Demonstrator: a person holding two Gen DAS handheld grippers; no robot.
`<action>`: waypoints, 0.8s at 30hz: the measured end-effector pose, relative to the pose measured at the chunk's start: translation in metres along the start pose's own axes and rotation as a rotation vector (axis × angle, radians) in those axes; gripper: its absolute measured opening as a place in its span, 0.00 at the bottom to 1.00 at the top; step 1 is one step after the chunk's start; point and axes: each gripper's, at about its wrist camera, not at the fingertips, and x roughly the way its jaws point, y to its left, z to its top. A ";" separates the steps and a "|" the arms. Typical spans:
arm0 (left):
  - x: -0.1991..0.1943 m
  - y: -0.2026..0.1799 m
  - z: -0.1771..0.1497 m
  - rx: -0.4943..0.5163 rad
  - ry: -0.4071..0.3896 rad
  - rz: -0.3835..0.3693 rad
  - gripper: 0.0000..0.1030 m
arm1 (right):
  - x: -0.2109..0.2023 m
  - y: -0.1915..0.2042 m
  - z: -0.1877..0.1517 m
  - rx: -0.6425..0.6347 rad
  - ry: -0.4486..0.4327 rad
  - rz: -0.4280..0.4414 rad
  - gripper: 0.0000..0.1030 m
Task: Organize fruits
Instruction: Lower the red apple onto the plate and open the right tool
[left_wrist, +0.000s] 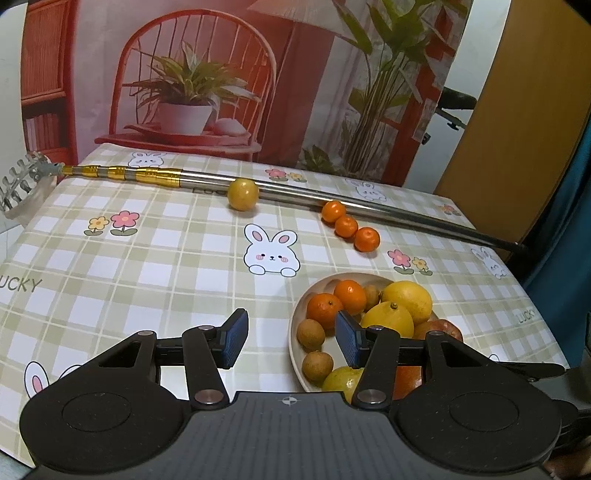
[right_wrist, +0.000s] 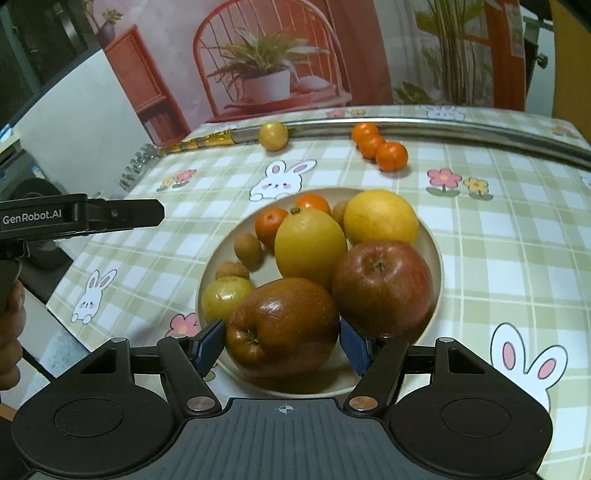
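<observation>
Fruits fill the plate at centre frame: small brown ones and a yellowish one left, tangerines and two lemons behind, a red apple right. Right tongs clasp a dark, glossy apple over its near rim. Left tongs hang released above the worktop.

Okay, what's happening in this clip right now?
A person with two handheld grippers is gathering fruit onto a plate. The right gripper has its jaws around a dark red apple at the plate's near edge. The left gripper hangs open beside the plate. Three tangerines and a yellow fruit remain on the tablecloth.
</observation>
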 end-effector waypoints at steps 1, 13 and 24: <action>0.001 0.000 -0.001 0.002 0.003 0.001 0.53 | 0.001 -0.001 -0.001 0.006 0.002 0.003 0.62; 0.000 -0.002 -0.002 0.006 0.013 0.009 0.53 | 0.003 -0.007 -0.003 0.042 0.008 0.021 0.63; 0.001 -0.001 -0.004 0.002 0.014 0.011 0.53 | 0.000 -0.003 -0.003 0.028 -0.003 0.007 0.63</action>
